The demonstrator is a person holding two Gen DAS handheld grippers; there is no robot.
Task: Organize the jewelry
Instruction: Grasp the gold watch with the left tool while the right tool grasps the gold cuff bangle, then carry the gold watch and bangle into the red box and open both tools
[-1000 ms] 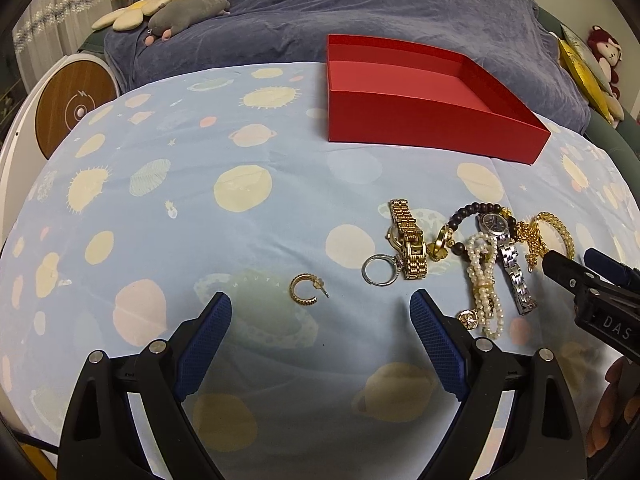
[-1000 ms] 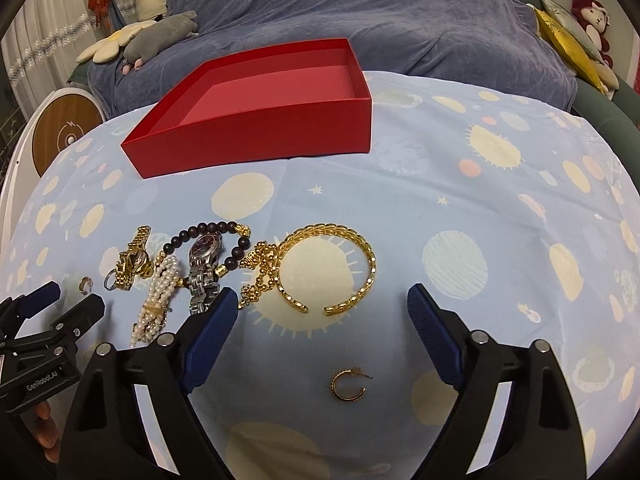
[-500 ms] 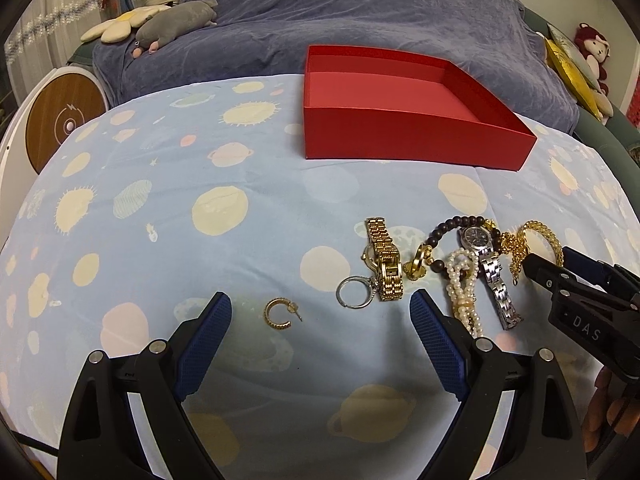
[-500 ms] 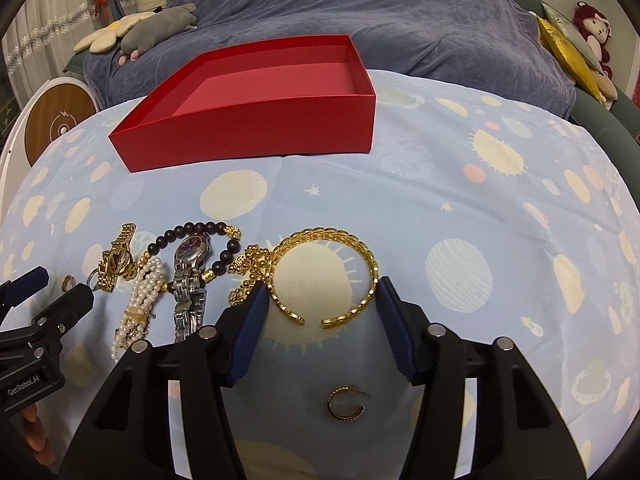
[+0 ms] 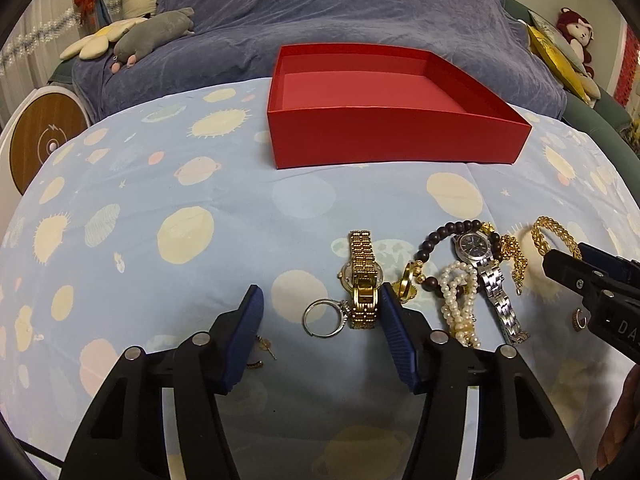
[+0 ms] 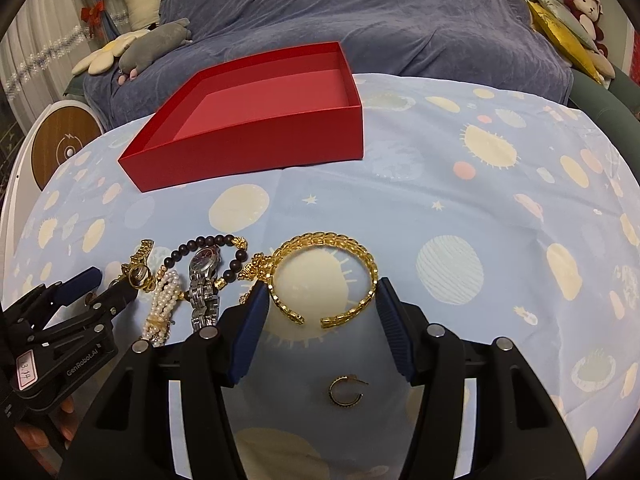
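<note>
An empty red box (image 5: 396, 120) (image 6: 256, 120) stands at the far side of the patterned cloth. My left gripper (image 5: 320, 304) is open low over the cloth; a silver ring (image 5: 322, 318) and a gold watch (image 5: 362, 280) lie between its fingers, and a gold hoop earring (image 5: 262, 350) sits by the left finger. My right gripper (image 6: 320, 300) is open, its fingers either side of a gold cuff bracelet (image 6: 328, 276). A second hoop earring (image 6: 346, 390) lies nearer the right wrist camera. A silver watch (image 5: 486, 276), pearl strand (image 5: 460, 300) and dark bead bracelet (image 5: 440, 236) lie between the grippers.
A blue-grey sofa (image 5: 340, 20) with plush toys (image 5: 156, 36) runs behind the table. A round white and wood device (image 5: 44, 144) stands at the left. Cushions and a red plush (image 5: 576, 32) sit at the far right.
Both grippers have narrowed from wide open and moved forward. The left one shifted right from the hoop earring to the ring and gold watch. The right one closed in around the gold cuff.
</note>
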